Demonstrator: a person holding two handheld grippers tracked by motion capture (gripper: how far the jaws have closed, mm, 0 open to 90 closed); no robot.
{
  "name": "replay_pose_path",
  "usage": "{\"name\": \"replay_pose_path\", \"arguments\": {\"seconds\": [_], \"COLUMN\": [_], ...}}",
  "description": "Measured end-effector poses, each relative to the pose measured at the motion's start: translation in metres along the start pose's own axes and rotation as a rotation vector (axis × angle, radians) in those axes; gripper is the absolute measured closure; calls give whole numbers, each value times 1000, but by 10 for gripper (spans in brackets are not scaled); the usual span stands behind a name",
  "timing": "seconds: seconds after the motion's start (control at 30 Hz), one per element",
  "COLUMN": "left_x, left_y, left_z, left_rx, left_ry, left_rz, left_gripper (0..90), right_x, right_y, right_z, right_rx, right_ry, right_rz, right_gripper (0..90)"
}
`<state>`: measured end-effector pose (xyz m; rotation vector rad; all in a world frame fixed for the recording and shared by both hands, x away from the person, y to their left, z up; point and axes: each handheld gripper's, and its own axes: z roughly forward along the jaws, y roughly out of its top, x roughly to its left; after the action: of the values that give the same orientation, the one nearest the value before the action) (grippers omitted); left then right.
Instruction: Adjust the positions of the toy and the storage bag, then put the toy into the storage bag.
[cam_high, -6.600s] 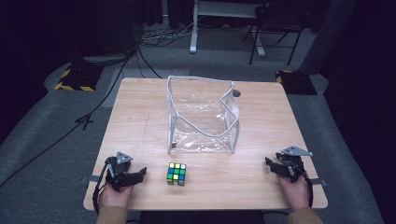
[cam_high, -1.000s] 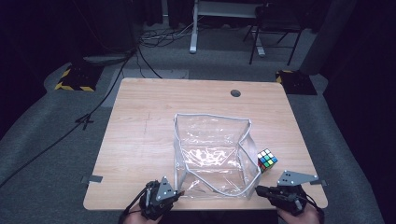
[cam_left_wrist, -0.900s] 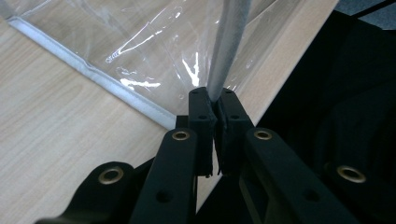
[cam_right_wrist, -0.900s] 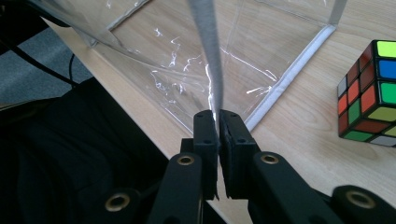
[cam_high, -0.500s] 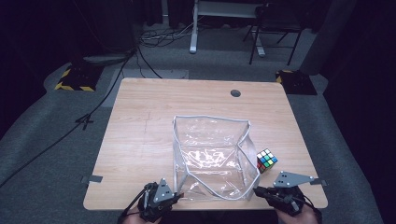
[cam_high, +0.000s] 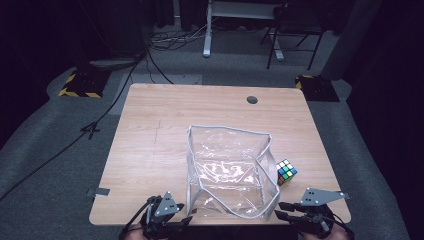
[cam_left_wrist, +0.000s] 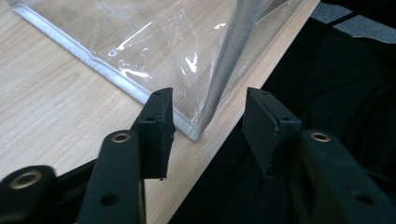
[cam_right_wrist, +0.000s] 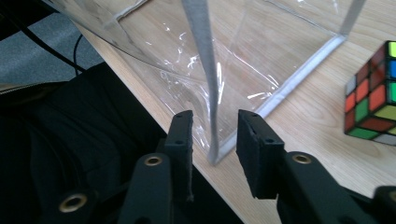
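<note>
A clear plastic bag (cam_high: 225, 170) with grey trim stands open on the wooden table (cam_high: 165, 115), its near side at the front edge. A colourful puzzle cube (cam_high: 286, 171) sits just right of it. My left gripper (cam_high: 186, 220) points at the bag's near left corner. In the left gripper view the jaws have just been opening; my left gripper (cam_left_wrist: 208, 95) straddles the corner seam (cam_left_wrist: 219, 84) without pressing it. My right gripper (cam_high: 279, 211) is at the near right corner. Its jaws have just been opening too, and my right gripper (cam_right_wrist: 215, 116) has the upright seam (cam_right_wrist: 208, 70) loose between its pads, the cube (cam_right_wrist: 373, 93) off to the right.
A dark round hole (cam_high: 252, 99) lies near the table's far edge. Both grippers hang just off the table's front edge. Cables (cam_high: 100, 125) cross the grey floor at left, a yellow-and-black striped block (cam_high: 77, 85) lies beyond, and furniture legs (cam_high: 206, 30) stand behind the table.
Since the oldest frame the bag has come to the front edge, the cube now lies to its right, and both grippers have closed in on its near corners. In the last second little has shifted.
</note>
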<state>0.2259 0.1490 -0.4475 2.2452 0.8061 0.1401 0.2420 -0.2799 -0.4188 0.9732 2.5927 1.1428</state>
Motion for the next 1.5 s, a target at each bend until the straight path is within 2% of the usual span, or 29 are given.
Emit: {"name": "replay_pose_path", "arguments": {"seconds": [0.13,0.17,0.2,0.23,0.27,0.3,0.4,0.5,0.57,0.6,0.7,0.77,0.8,0.9,0.93,1.03,1.2,1.3,1.33,1.4,1.5], "left_x": [7,9,13,15,19,22,31,40,49,56,73,82,86,99,101,108,117,123,124,129,133], "left_y": [-5,-6,-8,-9,-11,-12,-13,-16,-17,-18,-19,-20,-21,-21,-21,-20,-21,-22,-23,-25,-32], "left_z": [-3,-5,-8,-11,-15,-17,-25,-29,-28,-26,-19,-13,-9,0,2,8,16,17,18,18,21], "left_rx": [21,15,1,2,-14,-35,-59,-66,-51,-28,13,25,33,45,46,39,70,53,39,16,-45], "left_ry": [-21,-19,-58,-74,-72,-58,-20,57,139,180,263,280,275,287,303,308,328,317,326,313,316], "left_rz": [-5,5,-2,-12,-21,-39,-63,-82,-94,-114,-147,-156,-165,-179,-175,-183,-187,-196,-198,-188,-171], "left_gripper": [436,430,424,414,407,400,391,389,389,389,388,389,389,382,376,364,355,340,335,312,284], "right_x": [-9,-12,-14,-16,-18,-21,-30,-37,-39,-40,-44,-48,-49,-54,-56,-61,-69,-73,-74,-77,-81], "right_y": [-5,-6,-7,-8,-9,-9,-7,-4,-1,0,3,5,6,9,11,15,22,28,29,32,38], "right_z": [-11,-14,-15,-18,-20,-22,-23,-22,-20,-20,-19,-19,-19,-18,-18,-14,-4,6,9,15,23], "right_rx": [-31,-39,-44,-51,-58,-63,-80,-87,-88,-84,-79,-81,-85,-85,-83,-72,-53,-25,-17,2,28], "right_ry": [-16,-13,-15,-22,-32,-49,-77,-103,-121,-122,-144,-155,-159,-181,-196,-204,-213,-236,-242,-247,-251], "right_rz": [33,49,59,67,71,81,97,108,114,109,124,131,143,139,133,136,145,139,145,141,152], "right_gripper": [537,518,507,487,469,453,394,347,337,337,334,334,330,304,287,262,242,236,235,233,217]}}
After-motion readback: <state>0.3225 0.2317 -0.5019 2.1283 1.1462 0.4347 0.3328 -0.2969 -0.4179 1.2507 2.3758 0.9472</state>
